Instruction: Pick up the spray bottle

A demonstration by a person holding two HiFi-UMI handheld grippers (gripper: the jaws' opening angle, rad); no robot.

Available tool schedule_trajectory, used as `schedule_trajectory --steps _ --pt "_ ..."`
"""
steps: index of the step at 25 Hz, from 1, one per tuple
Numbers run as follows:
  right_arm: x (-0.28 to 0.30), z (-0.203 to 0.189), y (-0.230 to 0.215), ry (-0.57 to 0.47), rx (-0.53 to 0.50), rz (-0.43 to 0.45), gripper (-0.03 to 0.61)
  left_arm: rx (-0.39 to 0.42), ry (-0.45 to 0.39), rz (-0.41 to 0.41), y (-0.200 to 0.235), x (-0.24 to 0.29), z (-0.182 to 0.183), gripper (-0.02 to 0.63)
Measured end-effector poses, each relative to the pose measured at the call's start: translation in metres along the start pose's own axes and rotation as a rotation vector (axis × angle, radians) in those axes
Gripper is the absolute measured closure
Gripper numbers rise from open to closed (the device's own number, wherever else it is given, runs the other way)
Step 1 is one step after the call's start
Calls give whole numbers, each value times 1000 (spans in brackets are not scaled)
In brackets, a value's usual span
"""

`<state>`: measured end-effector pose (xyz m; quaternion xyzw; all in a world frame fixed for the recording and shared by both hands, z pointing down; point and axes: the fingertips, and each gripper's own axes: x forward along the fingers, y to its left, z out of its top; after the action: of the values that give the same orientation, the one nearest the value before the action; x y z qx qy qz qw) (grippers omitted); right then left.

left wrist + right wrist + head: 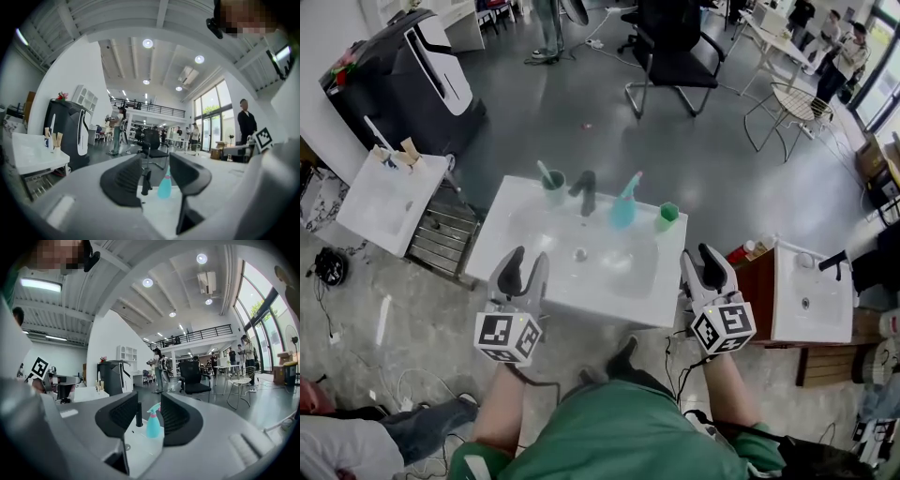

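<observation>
A teal spray bottle [623,205] with a pink collar stands upright at the back of a white washbasin [525,217], right of the black tap [586,191]. Both grippers hover at the basin's near edge, well short of the bottle. My left gripper [523,265] is open and holds nothing; the spray bottle [164,185] shows far off between its jaws. My right gripper [700,260] is open too, and the spray bottle [153,422] sits beyond its jaws, apart from them.
A grey-green cup with a toothbrush [552,184] stands left of the tap, a small green cup [667,216] right of the bottle. Another white basin [390,199] is at left, a third basin [811,295] at right. An office chair [677,54] stands beyond.
</observation>
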<state>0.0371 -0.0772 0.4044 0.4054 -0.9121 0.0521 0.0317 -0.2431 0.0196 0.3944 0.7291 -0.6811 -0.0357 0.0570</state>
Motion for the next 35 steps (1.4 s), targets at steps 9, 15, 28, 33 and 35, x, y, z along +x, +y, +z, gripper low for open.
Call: schedule_trajectory --steps 9,15,28,33,35 --pt "59 -5 -66 15 47 32 442 15 30 11 -12 91 -3 428" --pt "81 -16 -106 30 81 47 442 41 57 -2 -32 139 -14 428" --pt "96 -45 -158 91 136 -96 442 48 171 -167 -51 247 -66 428" --pt "105 -61 -173 125 161 -149 442 54 236 -229 -56 283 -97 428" --pt "109 -65 -177 135 162 -156 442 50 252 -244 -57 293 -107 427"
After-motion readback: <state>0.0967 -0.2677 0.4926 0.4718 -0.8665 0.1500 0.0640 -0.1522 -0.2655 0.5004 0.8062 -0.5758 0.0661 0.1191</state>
